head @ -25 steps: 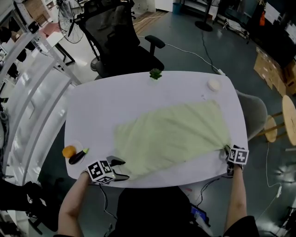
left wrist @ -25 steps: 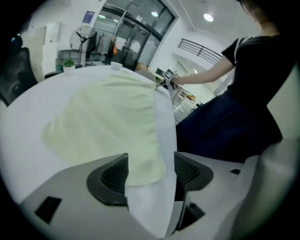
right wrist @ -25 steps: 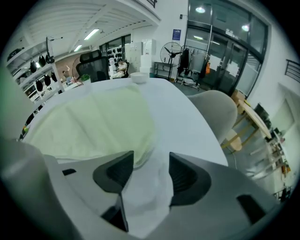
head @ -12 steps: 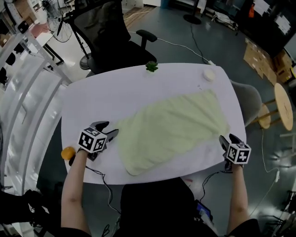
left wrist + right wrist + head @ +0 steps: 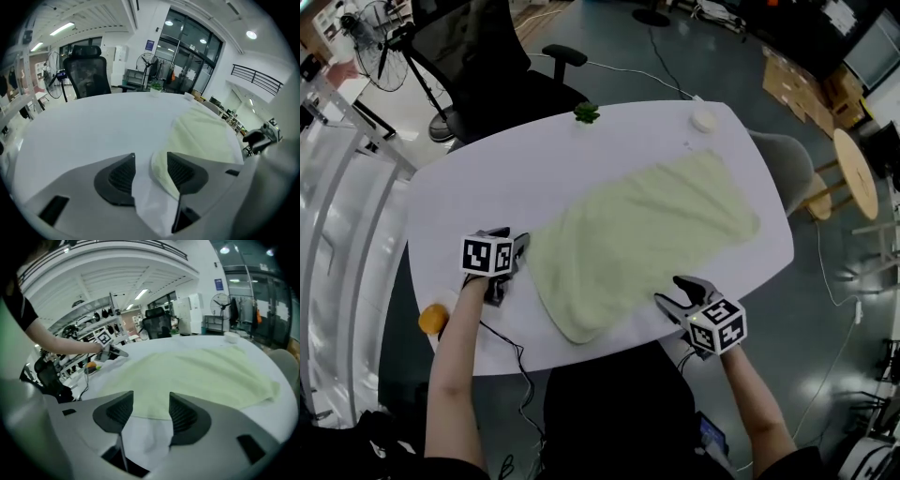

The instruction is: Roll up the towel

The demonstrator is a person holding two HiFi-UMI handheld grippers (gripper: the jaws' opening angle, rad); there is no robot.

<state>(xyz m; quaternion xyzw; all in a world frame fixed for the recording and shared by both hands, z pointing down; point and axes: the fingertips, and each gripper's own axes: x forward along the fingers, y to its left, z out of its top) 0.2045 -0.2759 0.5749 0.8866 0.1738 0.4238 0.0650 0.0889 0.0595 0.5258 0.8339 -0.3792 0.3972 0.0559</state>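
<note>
Towel (image 5: 637,239) is flat on the desk (image 5: 459,187), unrolled, long axis running 7 to 2 o'clock, with light wrinkles at the 2 o'clock end. Left gripper (image 5: 517,251) is at 9 o'clock of the towel's near short end. It's released, jaws have just been closing, and the hem sits in the gap against the right-hand pad but isn't pinched. Right gripper (image 5: 672,292) is at the desk's 5 o'clock rim, off the long near edge. It's also released, jaws just eased in a bit, with bare desk between them and the hem just beyond. My read: the step is grabbing the starting end, so roll progress is zero. To do it well, slide the right gripper toward 7 o'clock so both sit on the same short end, one per corner. Take a shallow bite of hem only, without scraping the desk. Make the first turn tight and square to the long axis, then advance both sides evenly toward 2 o'clock or the roll will cone. Orange object (image 5: 433,319) at 8 o'clock is clear of the path.
</note>
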